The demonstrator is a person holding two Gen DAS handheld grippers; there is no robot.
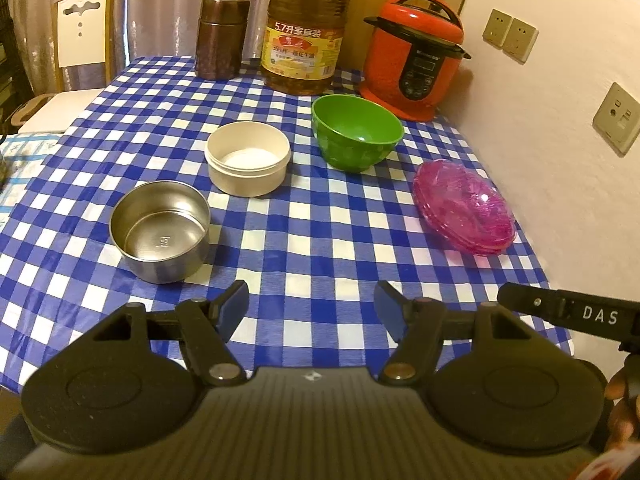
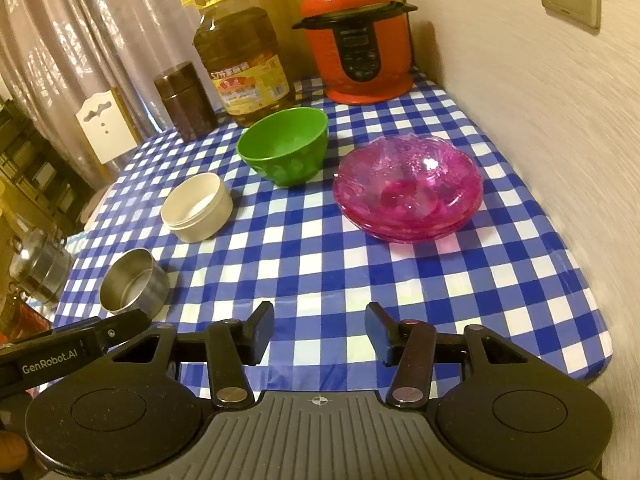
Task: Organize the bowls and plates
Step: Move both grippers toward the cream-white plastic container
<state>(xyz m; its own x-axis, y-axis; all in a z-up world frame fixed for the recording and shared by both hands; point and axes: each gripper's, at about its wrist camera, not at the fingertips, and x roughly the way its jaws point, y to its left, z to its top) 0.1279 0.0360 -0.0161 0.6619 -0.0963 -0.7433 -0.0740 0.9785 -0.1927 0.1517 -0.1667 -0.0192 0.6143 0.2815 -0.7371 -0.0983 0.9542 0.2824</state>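
A steel bowl (image 1: pixel 160 230) (image 2: pixel 134 282), a cream round container (image 1: pixel 248 158) (image 2: pixel 197 212), a green bowl (image 1: pixel 357 131) (image 2: pixel 283 145) and a stack of pink translucent plates (image 1: pixel 464 206) (image 2: pixel 408 188) stand apart on the blue-and-white checked tablecloth (image 1: pixel 320 248) (image 2: pixel 320 280). My left gripper (image 1: pixel 311 306) hovers open over the near cloth, right of the steel bowl, nothing between its fingers. My right gripper (image 2: pixel 319 328) is open too, empty, over the cloth in front of the pink plates. Each view shows the side of the other gripper at its edge.
At the back stand a brown canister (image 1: pixel 222 36) (image 2: pixel 186 100), a large oil bottle (image 1: pixel 306 36) (image 2: pixel 244 64) and a red pressure cooker (image 1: pixel 416 56) (image 2: pixel 358 40). A wall (image 1: pixel 560 120) runs along the right edge. A white chair (image 1: pixel 82 28) stands at the far left, a steel pot (image 2: pixel 38 266) off the table's left.
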